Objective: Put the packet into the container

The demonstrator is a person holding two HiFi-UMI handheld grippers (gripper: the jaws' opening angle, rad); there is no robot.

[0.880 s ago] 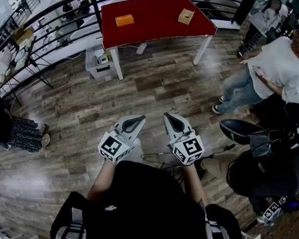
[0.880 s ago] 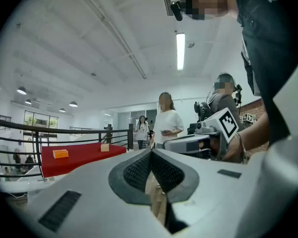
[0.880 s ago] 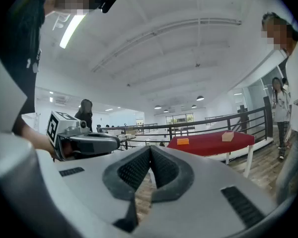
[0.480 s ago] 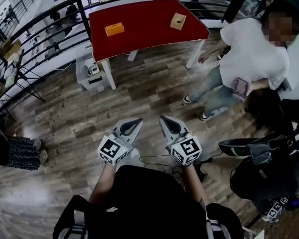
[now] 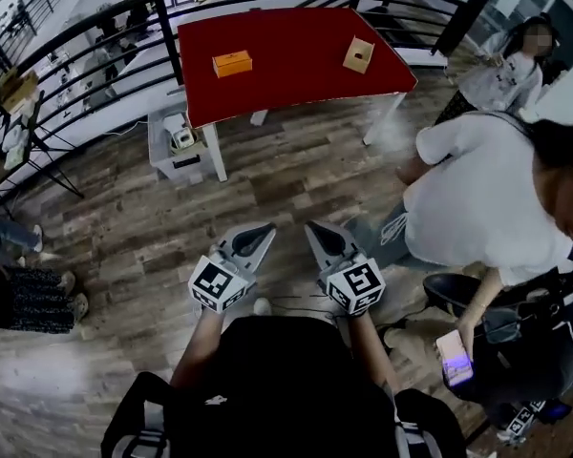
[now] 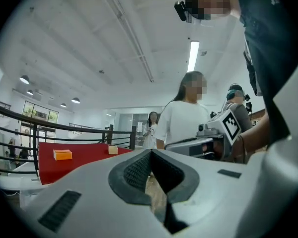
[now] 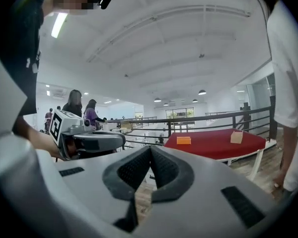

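Note:
An orange packet (image 5: 232, 63) lies on the left part of a red table (image 5: 286, 74) far ahead of me. A small tan open box (image 5: 358, 54), the container, stands on the table's right part. Both grippers are held low, close to my body and well short of the table. My left gripper (image 5: 268, 229) is shut and empty, and so is my right gripper (image 5: 310, 227). The left gripper view shows the packet (image 6: 62, 154) and box (image 6: 112, 149) beyond its jaws. In the right gripper view the packet (image 7: 184, 140) and box (image 7: 236, 137) sit on the table (image 7: 213, 147).
A black railing (image 5: 162, 27) curves behind the table. A person in a white shirt (image 5: 487, 198) stands close at my right, holding a phone (image 5: 454, 356). A white cart (image 5: 177, 136) sits by the table's left leg. Dark bags and a chair (image 5: 516, 342) crowd the lower right.
The person in white has come closer on my right and now holds the phone low. Both grippers stay shut in the same place.

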